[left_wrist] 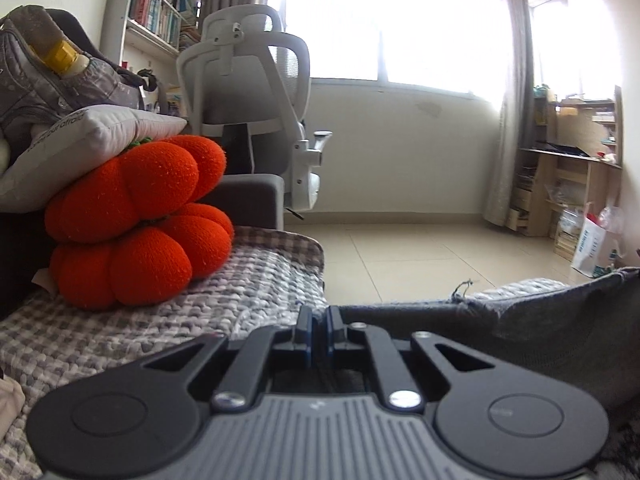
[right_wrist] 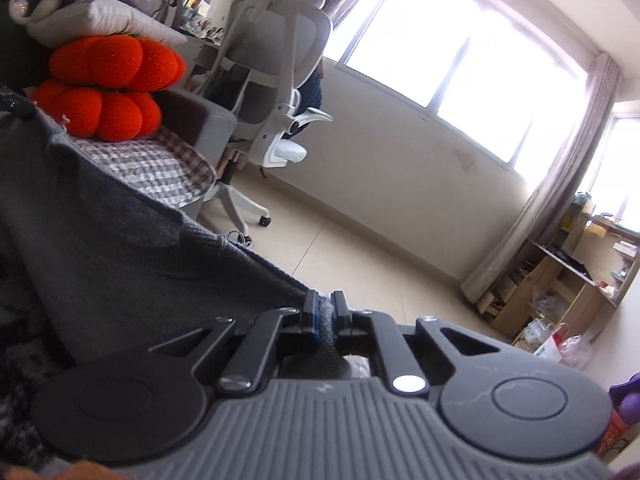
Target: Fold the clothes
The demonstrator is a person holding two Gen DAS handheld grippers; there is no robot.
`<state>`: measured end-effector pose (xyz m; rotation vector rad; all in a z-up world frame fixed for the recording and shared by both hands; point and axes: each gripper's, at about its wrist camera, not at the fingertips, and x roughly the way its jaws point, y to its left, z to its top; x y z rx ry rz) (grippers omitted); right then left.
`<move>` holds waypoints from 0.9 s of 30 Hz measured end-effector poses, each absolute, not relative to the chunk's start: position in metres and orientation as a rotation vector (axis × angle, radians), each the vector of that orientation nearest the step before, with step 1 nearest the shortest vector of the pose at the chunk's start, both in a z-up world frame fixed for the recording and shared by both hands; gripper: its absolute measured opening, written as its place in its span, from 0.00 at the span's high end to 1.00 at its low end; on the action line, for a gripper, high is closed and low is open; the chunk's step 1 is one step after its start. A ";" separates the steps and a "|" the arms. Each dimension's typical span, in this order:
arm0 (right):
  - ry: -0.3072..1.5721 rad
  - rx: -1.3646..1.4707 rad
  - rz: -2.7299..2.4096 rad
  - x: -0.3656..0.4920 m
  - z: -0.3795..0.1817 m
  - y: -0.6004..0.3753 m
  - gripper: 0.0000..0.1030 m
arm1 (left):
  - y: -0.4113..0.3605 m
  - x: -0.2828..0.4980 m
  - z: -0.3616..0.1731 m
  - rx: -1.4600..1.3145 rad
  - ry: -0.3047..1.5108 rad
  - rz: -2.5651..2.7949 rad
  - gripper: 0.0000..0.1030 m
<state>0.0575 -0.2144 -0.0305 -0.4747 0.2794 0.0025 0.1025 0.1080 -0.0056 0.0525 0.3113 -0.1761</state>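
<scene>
A dark grey knitted garment (left_wrist: 540,328) stretches to the right of my left gripper (left_wrist: 319,322), whose jaws are closed on its edge. In the right wrist view the same garment (right_wrist: 132,256) runs off to the left of my right gripper (right_wrist: 325,312), whose jaws are closed on a bunched edge of the knit. The garment hangs taut between the two grippers above a sofa seat covered by a grey checked blanket (left_wrist: 168,320).
Two orange pumpkin cushions (left_wrist: 136,220) are stacked at the left with a white pillow (left_wrist: 80,140) and a grey bag on top. A white office chair (left_wrist: 256,112) stands behind the sofa arm. Tiled floor (left_wrist: 420,256), window, and wooden shelves (left_wrist: 568,168) lie beyond.
</scene>
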 end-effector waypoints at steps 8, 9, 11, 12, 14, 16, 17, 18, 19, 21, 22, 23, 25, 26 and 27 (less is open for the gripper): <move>0.252 -0.479 -0.051 0.099 -0.039 -0.211 0.92 | 0.087 0.147 -0.014 0.052 0.298 -0.085 0.94; 0.252 -0.473 -0.056 0.105 -0.041 -0.212 0.92 | 0.085 0.152 -0.016 0.054 0.296 -0.073 0.94; 0.254 -0.462 -0.064 0.116 -0.044 -0.211 0.92 | 0.082 0.164 -0.020 0.051 0.299 -0.050 0.94; 0.255 -0.459 -0.068 0.122 -0.045 -0.211 0.92 | 0.081 0.170 -0.022 0.048 0.301 -0.039 0.94; 0.255 -0.457 -0.072 0.134 -0.049 -0.209 0.92 | 0.079 0.182 -0.028 0.047 0.308 -0.021 0.94; 0.262 -0.454 -0.074 0.147 -0.053 -0.207 0.92 | 0.078 0.195 -0.035 0.051 0.322 -0.010 0.94; 0.267 -0.453 -0.074 0.152 -0.055 -0.206 0.92 | 0.077 0.201 -0.039 0.053 0.330 -0.005 0.94; 0.274 -0.451 -0.074 0.158 -0.057 -0.205 0.92 | 0.078 0.206 -0.043 0.053 0.337 -0.001 0.94; 0.282 -0.451 -0.073 0.164 -0.060 -0.204 0.92 | 0.078 0.212 -0.047 0.051 0.347 0.003 0.94; 0.299 -0.452 -0.071 0.174 -0.066 -0.202 0.92 | 0.080 0.224 -0.054 0.041 0.373 0.012 0.94; 0.307 -0.455 -0.069 0.179 -0.069 -0.201 0.92 | 0.081 0.230 -0.057 0.033 0.391 0.018 0.95; 0.319 -0.457 -0.066 0.184 -0.073 -0.200 0.92 | 0.082 0.236 -0.059 0.021 0.412 0.020 0.96; 0.353 -0.458 -0.057 0.195 -0.079 -0.198 0.92 | 0.086 0.247 -0.062 -0.002 0.457 0.018 0.96; 0.375 -0.459 -0.053 0.199 -0.081 -0.197 0.92 | 0.087 0.252 -0.065 -0.005 0.483 0.015 0.96; 0.402 -0.461 -0.046 0.204 -0.083 -0.197 0.92 | 0.087 0.256 -0.067 -0.006 0.512 0.009 0.96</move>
